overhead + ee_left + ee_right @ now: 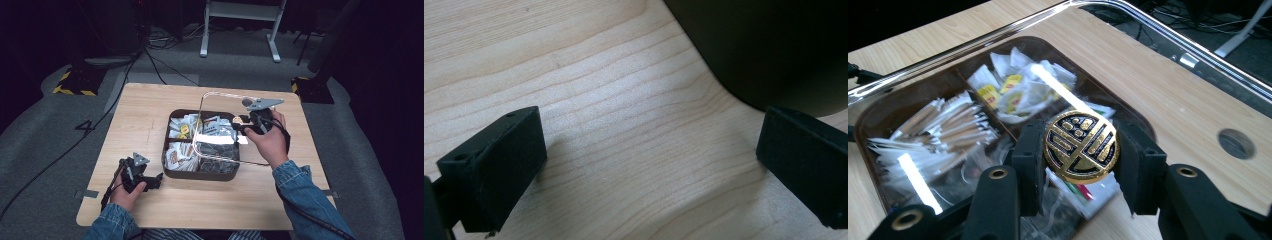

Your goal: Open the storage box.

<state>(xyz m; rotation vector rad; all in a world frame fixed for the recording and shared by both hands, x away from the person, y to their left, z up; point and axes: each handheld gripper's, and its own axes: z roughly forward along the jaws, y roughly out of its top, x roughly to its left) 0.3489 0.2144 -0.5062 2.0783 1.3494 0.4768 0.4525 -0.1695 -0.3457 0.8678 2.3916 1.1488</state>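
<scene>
A dark brown tray (200, 175) with several compartments of sachets and packets (181, 155) sits mid-table. My right gripper (240, 121) is shut on the round gold-and-black knob (1081, 146) of a clear lid (1158, 45). It holds the lid (220, 96) over the tray, shifted toward the tray's right side and beyond its far edge. My left gripper (157, 179) rests open on the wood by the tray's front-left corner. Between its jaws (649, 165) there is only bare table, with the tray wall (774, 45) just ahead.
The light wooden table (150, 110) has bare wood left of and in front of the tray. A small round grey spot (1236, 143) shows on the table through the lid. Cables and a stand's legs (240, 30) lie on the floor beyond the far edge.
</scene>
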